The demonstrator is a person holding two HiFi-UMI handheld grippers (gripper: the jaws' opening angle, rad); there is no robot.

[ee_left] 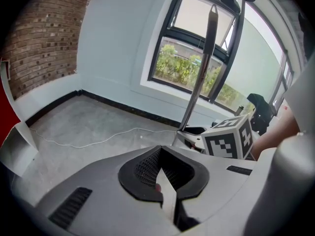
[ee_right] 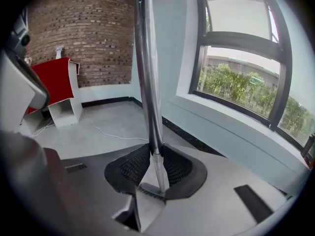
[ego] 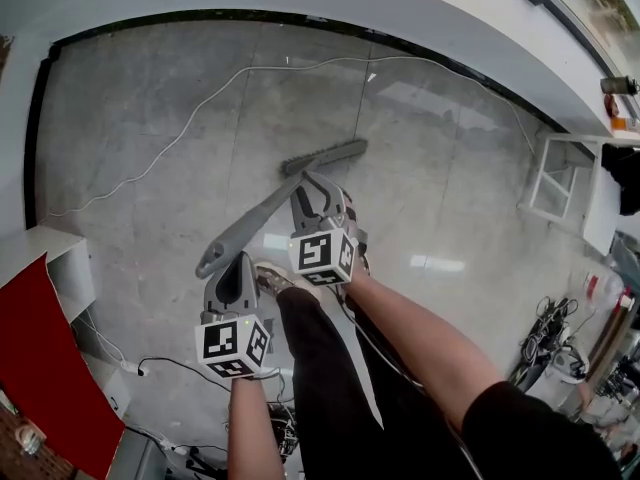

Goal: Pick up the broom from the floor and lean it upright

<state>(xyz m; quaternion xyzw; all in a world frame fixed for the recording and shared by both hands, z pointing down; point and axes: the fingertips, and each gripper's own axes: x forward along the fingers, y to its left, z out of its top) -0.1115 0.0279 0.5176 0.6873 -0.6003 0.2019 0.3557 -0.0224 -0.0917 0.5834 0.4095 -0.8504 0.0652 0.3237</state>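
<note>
The broom has a grey handle (ego: 250,226) and a dark brush head (ego: 325,156) down by the floor, on the far side from me. My right gripper (ego: 312,190) is shut on the handle just behind the brush head. In the right gripper view the handle (ee_right: 146,73) rises straight up from between the right gripper's (ee_right: 150,150) pads. My left gripper (ego: 232,266) hangs beside the handle's free end, and its fingertips meet with nothing between them. From the left gripper (ee_left: 160,149), the handle (ee_left: 199,82) stands ahead, slanting up past the window.
A white cable (ego: 200,108) trails over the grey floor. A red and white cabinet (ego: 45,328) stands at the left, a white frame (ego: 555,183) at the right. A tangle of cords (ego: 555,353) lies lower right. The white wall with black skirting (ego: 300,16) curves behind. The person's legs (ego: 320,368) are below.
</note>
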